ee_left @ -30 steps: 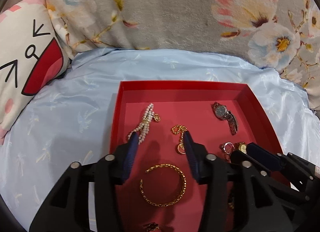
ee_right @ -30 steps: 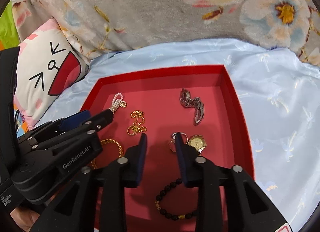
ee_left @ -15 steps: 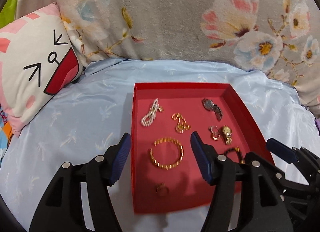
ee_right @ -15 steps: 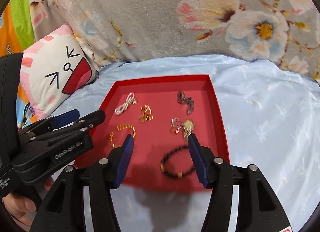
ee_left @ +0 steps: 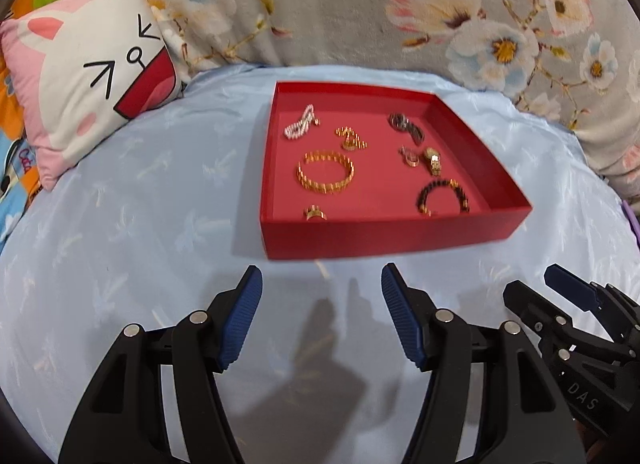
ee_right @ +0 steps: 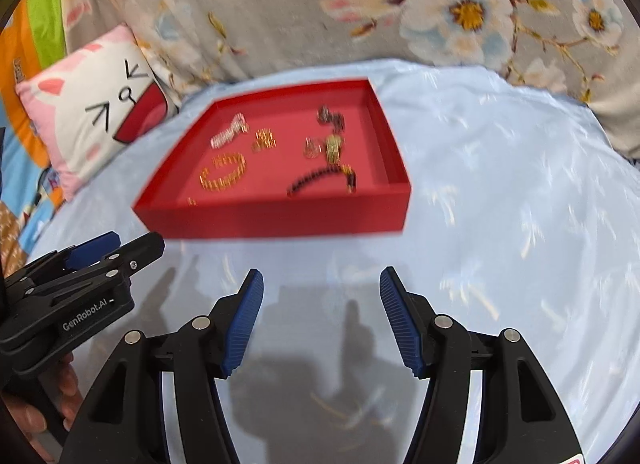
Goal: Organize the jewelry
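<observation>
Both hand-held grippers spread, empty | left view: gold ring (ee_left: pixel 315 213) sharp | right view: ring seemingly blurred

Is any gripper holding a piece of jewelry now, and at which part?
Nothing is held. The left gripper and the right gripper are both open and empty, above the blue sheet, short of the red tray.

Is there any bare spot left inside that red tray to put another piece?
Inside the red tray, the middle strip between the gold bracelet and the gold watch is bare, also the near middle beside the black bead bracelet. The far row is crowded.
</observation>
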The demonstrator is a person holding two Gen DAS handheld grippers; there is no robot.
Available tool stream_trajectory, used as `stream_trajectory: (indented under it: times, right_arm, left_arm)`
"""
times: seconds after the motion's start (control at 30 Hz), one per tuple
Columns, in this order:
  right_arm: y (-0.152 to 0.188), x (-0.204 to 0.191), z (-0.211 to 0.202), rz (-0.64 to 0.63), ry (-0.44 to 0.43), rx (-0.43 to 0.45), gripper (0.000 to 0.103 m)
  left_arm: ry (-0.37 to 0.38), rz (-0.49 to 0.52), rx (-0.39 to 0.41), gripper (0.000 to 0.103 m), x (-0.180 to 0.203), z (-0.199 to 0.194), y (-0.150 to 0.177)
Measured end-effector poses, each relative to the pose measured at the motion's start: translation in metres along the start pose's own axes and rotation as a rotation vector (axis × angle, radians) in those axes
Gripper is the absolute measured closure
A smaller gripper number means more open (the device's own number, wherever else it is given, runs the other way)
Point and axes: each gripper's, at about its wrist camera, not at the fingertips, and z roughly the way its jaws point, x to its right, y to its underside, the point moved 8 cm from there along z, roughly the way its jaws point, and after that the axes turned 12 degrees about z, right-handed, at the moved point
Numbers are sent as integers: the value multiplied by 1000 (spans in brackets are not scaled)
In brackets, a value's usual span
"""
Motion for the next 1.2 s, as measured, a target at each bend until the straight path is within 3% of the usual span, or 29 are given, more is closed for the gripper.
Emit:
stream_trajectory:
  times: [0.3,0.4,0.63,0.83,1.2]
  right_arm:
    - [11,5,14,4,21,5,43]
    - [6,4,14,9,15,24,42]
    - [2,5,14,10,40,47,37]
    - [1,-1,6,-26,61,91,37]
    - [1,0,6,-20,52,86,37]
  left_arm:
    - [-31,21,-9,43,16,17,13]
    - [-43,7,21,43,14,14,7]
    - [-93,15,30,33,14,14,3]
    - [-141,12,49,33,10,8,3]
    - [-163,15,47,33,9,7,3]
